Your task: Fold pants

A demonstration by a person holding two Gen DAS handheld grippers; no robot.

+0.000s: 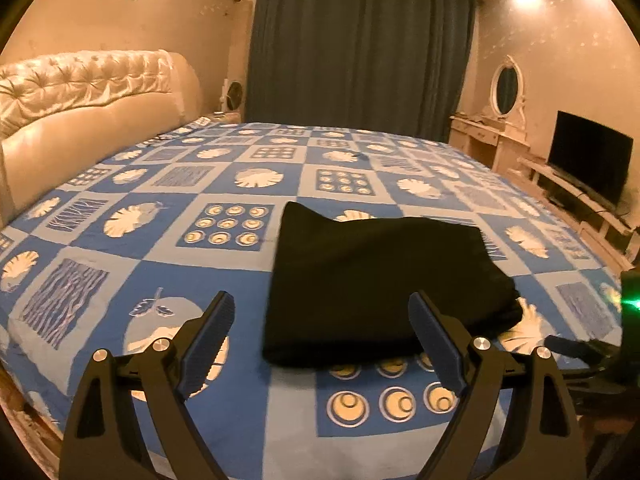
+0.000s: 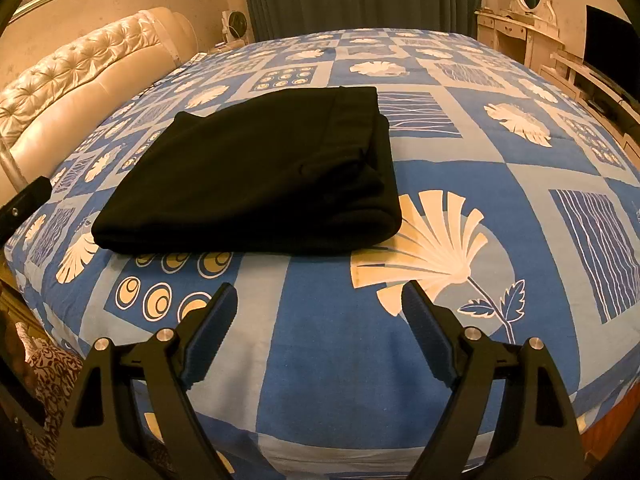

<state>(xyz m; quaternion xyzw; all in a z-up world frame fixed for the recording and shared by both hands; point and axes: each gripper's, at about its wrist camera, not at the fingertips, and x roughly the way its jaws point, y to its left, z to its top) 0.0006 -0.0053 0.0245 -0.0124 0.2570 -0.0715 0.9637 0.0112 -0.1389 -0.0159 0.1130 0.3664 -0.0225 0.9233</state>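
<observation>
Folded black pants (image 2: 256, 168) looked soft and floppy, best pinched at the thick fold edge; left gripper (image 1: 322, 312) and right gripper (image 2: 320, 304) both spread, empty.

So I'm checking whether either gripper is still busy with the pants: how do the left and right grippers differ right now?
The left gripper frames the near edge of the folded black pants; the right gripper frames only the blue patterned bedspread, with the pants further ahead and to the left. Both are wide open, holding nothing, and neither touches the pants.
</observation>
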